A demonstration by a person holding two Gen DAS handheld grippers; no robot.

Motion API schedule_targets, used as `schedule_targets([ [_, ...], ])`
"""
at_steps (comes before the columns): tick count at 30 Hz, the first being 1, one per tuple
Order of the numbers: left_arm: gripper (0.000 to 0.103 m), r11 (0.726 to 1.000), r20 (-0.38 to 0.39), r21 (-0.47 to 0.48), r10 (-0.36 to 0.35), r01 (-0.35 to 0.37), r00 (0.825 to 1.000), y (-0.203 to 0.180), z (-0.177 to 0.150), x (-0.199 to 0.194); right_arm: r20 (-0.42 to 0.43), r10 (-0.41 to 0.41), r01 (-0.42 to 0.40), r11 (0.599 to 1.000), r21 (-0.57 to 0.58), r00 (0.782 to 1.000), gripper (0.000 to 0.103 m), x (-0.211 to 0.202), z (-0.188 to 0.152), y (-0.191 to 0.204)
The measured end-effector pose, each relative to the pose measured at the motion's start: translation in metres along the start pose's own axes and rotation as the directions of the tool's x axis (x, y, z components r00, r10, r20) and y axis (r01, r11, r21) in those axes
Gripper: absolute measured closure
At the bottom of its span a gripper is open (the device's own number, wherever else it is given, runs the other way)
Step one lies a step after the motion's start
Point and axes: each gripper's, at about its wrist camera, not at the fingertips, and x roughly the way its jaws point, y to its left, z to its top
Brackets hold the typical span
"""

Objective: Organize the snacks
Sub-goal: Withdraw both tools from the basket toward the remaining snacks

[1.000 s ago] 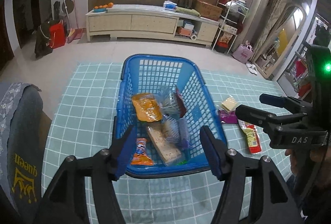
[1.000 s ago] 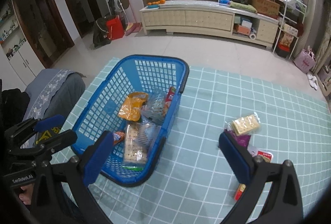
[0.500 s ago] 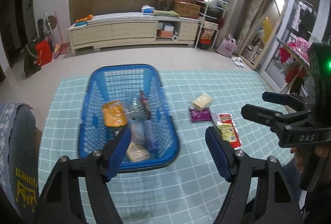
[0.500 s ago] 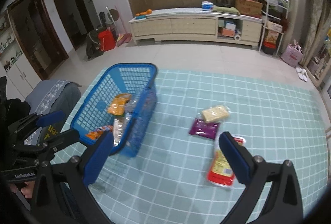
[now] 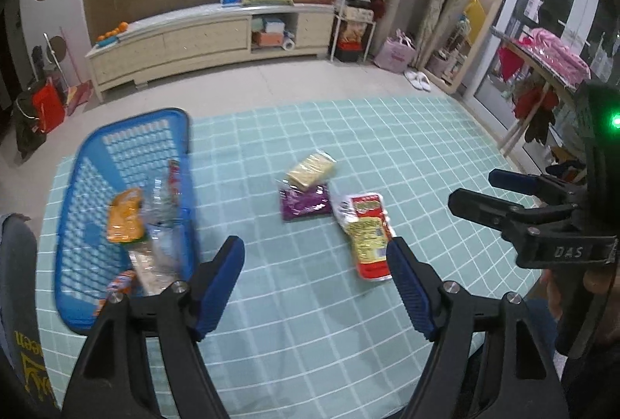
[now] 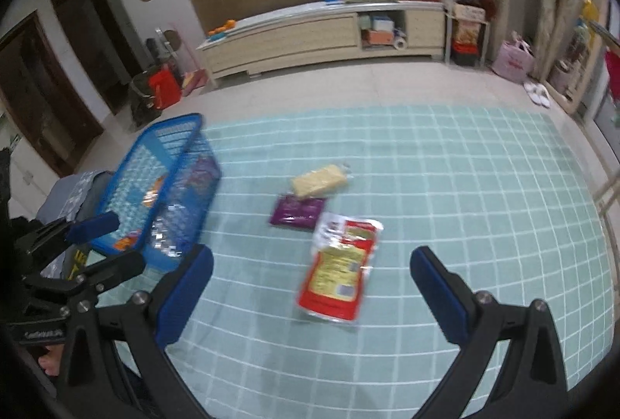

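Snack packets outside the basket number three, lying close together on the mint-green checked tablecloth of the worktop [image 6: 445, 163]. The red-and-yellow flat plastic packet [image 6: 337, 270] lies nearest, directly ahead of the right gripper [image 6: 310, 287], between and just beyond its blue pads; its long axis runs near to far, tilted slightly right at the far end. Just beyond it lies the purple foil sachet [image 6: 296, 212], and on that sachet's far edge rests the pale yellow cracker pack in clear wrap [image 6: 318, 181].

In the left wrist view the red-and-yellow packet sits just beside the right pad of the left gripper [image 5: 316, 277], off its centre line. The right gripper appears the better aligned of the two.

Both grippers are released and hold nothing.

One blue perforated plastic basket [image 5: 128, 163] stands at the left of the worktop, well apart from the three packets. It holds several packets; blur prevents an exact count.
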Motion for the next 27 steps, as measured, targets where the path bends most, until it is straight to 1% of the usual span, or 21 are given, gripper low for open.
schedule_targets([
  [5, 0.029, 0.999, -0.059, 0.037, 0.0, 0.002, 0.998, -0.024, 0.004, 0.028, -0.017, -0.017, 0.018, 0.998, 0.058, 1.0, 0.0, 0.015, -0.009, -0.036],
  [10, 0.029, 0.998, -0.109, 0.058, -0.013, 0.019, 0.994, -0.048, 0.008, 0.058, -0.036, -0.036, 0.039, 0.996, 0.081, 0.999, 0.0, 0.032, -0.016, -0.061],
  [12, 0.029, 0.998, -0.126, 0.065, -0.015, 0.023, 0.992, -0.054, 0.009, 0.067, -0.04, -0.044, 0.048, 0.995, 0.086, 0.998, 0.0, 0.037, -0.019, -0.069],
  [16, 0.029, 0.997, -0.169, 0.073, -0.007, 0.019, 0.986, -0.063, 0.01, 0.092, -0.044, -0.095, 0.097, 0.993, 0.06, 0.995, 0.0, 0.044, -0.022, -0.078],
  [22, 0.029, 0.997, -0.238, 0.053, -0.035, 0.049, 0.971, -0.068, 0.01, 0.13, -0.061, -0.12, 0.125, 0.99, 0.068, 0.991, 0.0, 0.061, -0.03, -0.098],
  [27, 0.029, 0.996, -0.29, 0.051, -0.053, 0.071, 0.956, -0.074, 0.008, 0.158, -0.082, -0.138, 0.147, 0.983, 0.11, 0.987, 0.0, 0.072, -0.038, -0.118],
])
